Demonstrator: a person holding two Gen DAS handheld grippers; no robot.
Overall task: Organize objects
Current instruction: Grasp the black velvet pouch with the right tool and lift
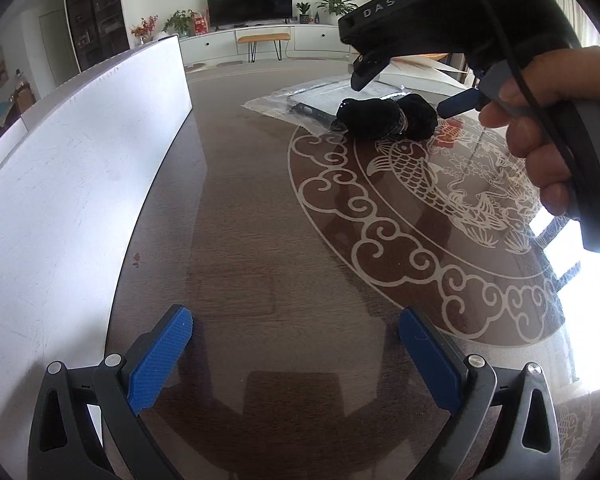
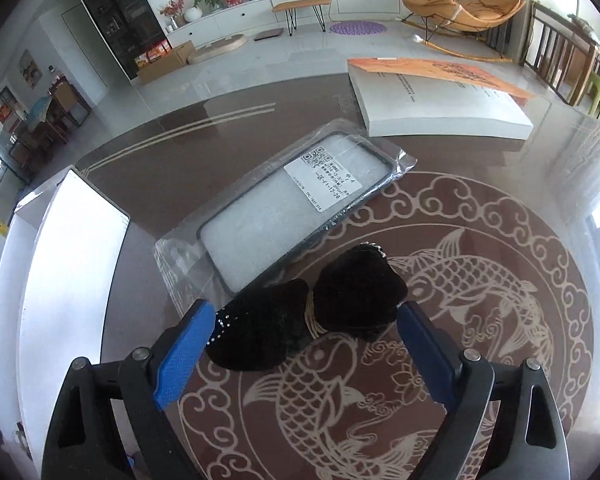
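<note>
Now right gripper (image 2: 304, 344) wide, straddling black velvet bow (image 2: 312, 316), unclamped; left gripper (image 1: 296, 356) wide, empty.

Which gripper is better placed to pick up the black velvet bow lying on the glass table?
The right gripper. Its open jaws already stand on either side of the black velvet bow, not yet pressing on it. The left gripper is open over bare table, with the bow far ahead.
</note>
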